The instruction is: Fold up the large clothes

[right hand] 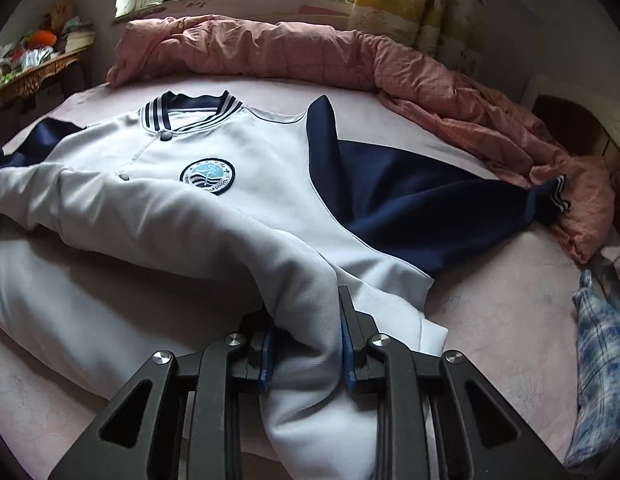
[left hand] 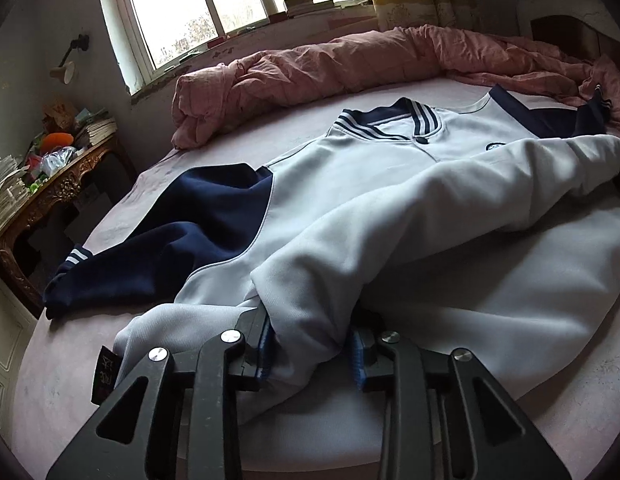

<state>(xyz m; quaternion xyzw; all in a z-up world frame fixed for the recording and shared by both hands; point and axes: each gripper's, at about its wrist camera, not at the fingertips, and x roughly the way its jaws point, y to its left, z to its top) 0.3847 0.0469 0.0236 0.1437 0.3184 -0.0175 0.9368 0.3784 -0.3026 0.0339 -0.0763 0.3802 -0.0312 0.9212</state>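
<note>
A bed [left hand: 121, 364] with a pale pink sheet fills the room's middle; one window [left hand: 213, 4] stands behind its far edge, one curtain [right hand: 410, 12] hangs at the right, and one carved counter [left hand: 49, 196] heaped with books and clutter stands off the left edge. One pink quilt [right hand: 269, 52] lies bunched along the far edge and far right corner. One grey jacket [right hand: 237, 148] with two navy sleeves lies spread mid-bed, its hem lifted toward the collar. The left tongs [left hand: 312, 354] and right tongs [right hand: 307, 354] each clamp a fold of that hem. One plaid cloth [right hand: 602, 360] lies at the right edge.
</note>
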